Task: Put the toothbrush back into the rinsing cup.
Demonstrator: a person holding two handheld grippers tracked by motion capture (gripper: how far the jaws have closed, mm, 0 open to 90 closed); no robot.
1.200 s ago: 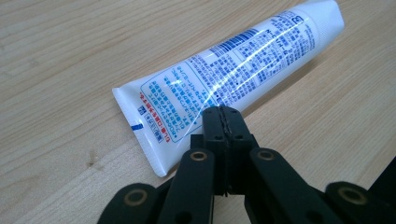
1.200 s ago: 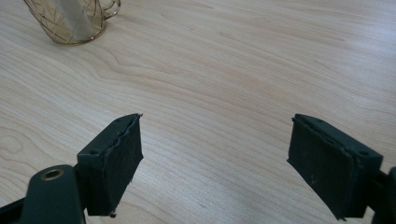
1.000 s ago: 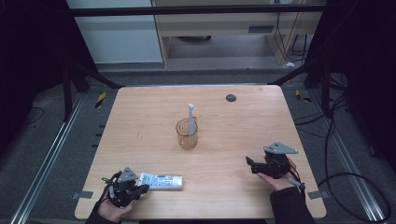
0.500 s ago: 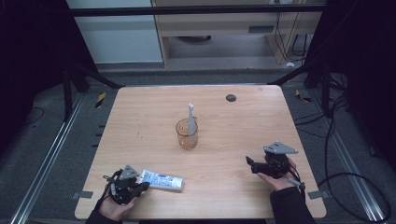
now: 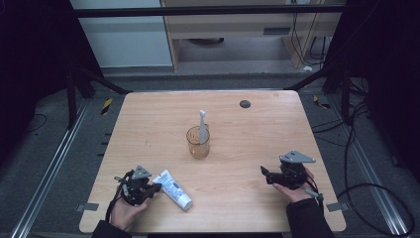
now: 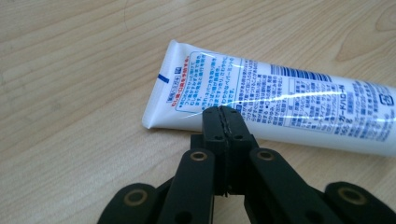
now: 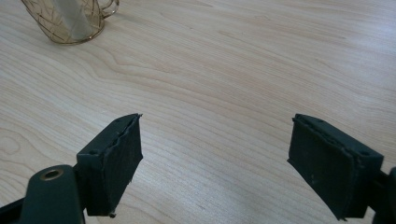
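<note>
Left tool point(image 6: 223, 114) low, pinched together against tube point(image 6: 289, 107).

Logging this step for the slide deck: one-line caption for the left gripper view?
Shut left gripper nudging the flat end of a toothpaste tube on the wooden table.

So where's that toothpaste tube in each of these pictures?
High view: the toothpaste tube lies flat near the table's front edge, lower left, just right of the left claw.
Left gripper view: it runs across the middle of the picture, its crimped end at left, right behind the closed tips of the claw.
Right gripper view: not in it.
Shared landmark: the amber glass cup, mid-table from above, top left corner in the right gripper view.
</note>
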